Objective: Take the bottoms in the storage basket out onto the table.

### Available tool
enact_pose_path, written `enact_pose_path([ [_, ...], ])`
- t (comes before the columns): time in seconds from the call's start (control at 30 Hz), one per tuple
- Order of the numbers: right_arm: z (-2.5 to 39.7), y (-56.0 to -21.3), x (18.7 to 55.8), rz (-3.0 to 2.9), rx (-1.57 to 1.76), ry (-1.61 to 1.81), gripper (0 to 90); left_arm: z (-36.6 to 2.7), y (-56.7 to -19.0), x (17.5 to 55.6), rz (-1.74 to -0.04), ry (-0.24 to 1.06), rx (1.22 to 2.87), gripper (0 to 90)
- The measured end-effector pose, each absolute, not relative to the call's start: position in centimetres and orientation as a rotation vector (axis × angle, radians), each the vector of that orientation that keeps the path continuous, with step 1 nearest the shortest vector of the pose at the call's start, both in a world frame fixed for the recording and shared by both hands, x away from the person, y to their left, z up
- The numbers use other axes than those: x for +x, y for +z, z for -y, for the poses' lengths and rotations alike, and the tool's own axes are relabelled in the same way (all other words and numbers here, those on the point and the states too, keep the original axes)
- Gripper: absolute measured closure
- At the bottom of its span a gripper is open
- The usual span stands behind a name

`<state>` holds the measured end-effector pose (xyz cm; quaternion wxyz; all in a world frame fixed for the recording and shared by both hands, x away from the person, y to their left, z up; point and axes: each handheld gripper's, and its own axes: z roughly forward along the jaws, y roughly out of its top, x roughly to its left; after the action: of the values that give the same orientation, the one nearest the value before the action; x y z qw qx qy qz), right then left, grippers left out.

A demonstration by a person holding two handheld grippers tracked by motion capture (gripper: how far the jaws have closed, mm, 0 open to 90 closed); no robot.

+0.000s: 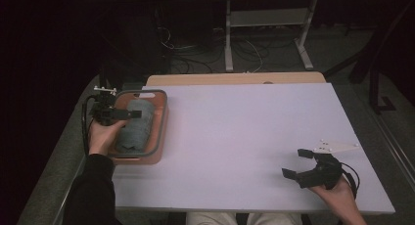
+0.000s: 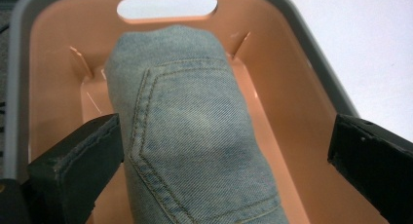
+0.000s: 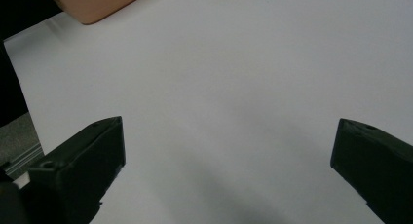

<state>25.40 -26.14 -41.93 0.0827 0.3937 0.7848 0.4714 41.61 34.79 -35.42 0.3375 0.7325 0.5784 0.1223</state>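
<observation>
Folded jeans (image 2: 190, 136) lie in the bin (image 1: 160, 118) at the tabletop's (image 1: 235, 137) left. The left gripper (image 1: 128, 114) hovers over them, jaws apart; the right gripper (image 1: 298, 164) rests wide apart near the right.

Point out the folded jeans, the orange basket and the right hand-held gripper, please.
folded jeans (image 2: 195, 136): left gripper view, denim below the pocket seam.
orange basket (image 2: 287, 102): left gripper view, inner side wall.
right hand-held gripper (image 1: 296, 163): high view, gap between its open jaws.
</observation>
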Motion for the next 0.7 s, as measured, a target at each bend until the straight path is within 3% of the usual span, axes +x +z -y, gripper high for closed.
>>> enact_pose_path([
  [0.3,26.1,-42.0,25.4,-2.349,1.173,1.408,0.0,-34.6,-37.5,42.2,-1.570,0.284,1.926,0.0],
  [0.7,25.9,-42.0,25.4,-2.357,1.169,1.399,0.0,-33.9,-38.2,42.4,-1.600,0.329,1.978,0.0],
])
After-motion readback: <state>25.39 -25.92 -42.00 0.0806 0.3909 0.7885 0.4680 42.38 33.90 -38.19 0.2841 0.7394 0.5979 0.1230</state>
